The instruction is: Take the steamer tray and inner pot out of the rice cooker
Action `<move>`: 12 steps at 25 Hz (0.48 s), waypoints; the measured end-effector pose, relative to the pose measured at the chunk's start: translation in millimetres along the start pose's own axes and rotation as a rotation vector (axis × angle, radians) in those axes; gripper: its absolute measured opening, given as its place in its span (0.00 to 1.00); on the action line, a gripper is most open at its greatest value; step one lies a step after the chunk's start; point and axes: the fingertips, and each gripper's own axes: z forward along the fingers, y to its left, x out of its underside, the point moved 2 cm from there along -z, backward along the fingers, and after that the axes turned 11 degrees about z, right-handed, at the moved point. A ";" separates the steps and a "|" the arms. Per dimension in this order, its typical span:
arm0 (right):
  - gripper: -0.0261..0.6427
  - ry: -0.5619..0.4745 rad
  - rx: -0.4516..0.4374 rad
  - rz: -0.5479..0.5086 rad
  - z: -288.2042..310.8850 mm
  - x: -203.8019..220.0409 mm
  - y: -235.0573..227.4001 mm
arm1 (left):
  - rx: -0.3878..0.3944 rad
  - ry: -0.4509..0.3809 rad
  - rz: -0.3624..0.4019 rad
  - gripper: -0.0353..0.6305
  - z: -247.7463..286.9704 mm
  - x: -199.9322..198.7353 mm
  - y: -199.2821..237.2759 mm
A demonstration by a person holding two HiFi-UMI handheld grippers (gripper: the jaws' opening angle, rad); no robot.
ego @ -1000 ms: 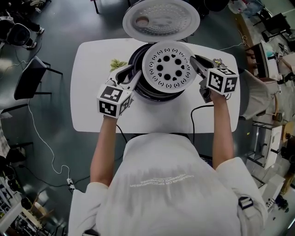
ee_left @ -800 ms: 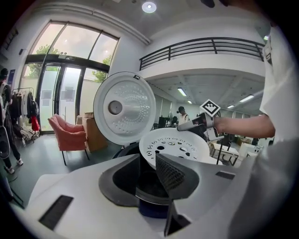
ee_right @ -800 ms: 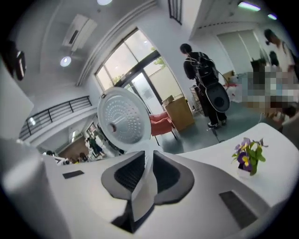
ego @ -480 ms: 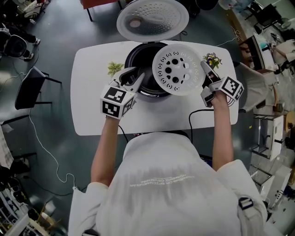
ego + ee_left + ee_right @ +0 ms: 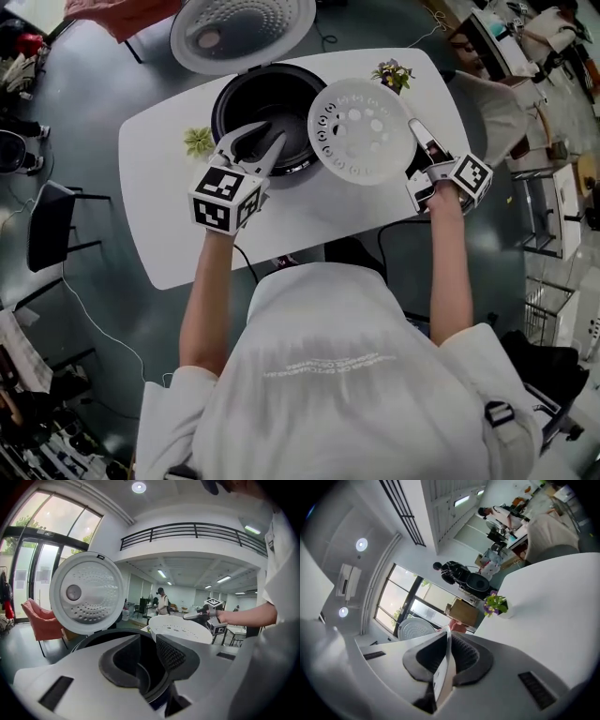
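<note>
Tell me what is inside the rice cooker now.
The dark inner pot sits in the rice cooker; its visible bottom looks bare. The steamer tray, held in the right tongs, covers its right edge, and the left tongs hide the front.

One white bench (image 5: 309,225) carries one rice cooker (image 5: 218,114) with one lid (image 5: 242,33), and one dark inner pot (image 5: 272,96) sits inside. There is one white steamer tray (image 5: 361,131). Two small plants: one green plant (image 5: 198,142) at ten o'clock, one purple-flowered plant (image 5: 392,74) at one o'clock. Two grippers, the left gripper (image 5: 258,139) and the right gripper (image 5: 413,128), each with two fingers. Two chairs: one black chair (image 5: 52,225) at nine o'clock, one red chair (image 5: 122,14) at eleven.
</note>
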 end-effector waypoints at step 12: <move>0.11 -0.153 0.066 0.035 -89.0 -78.6 -68.9 | 0.142 -0.004 0.082 0.21 88.2 -45.5 -82.9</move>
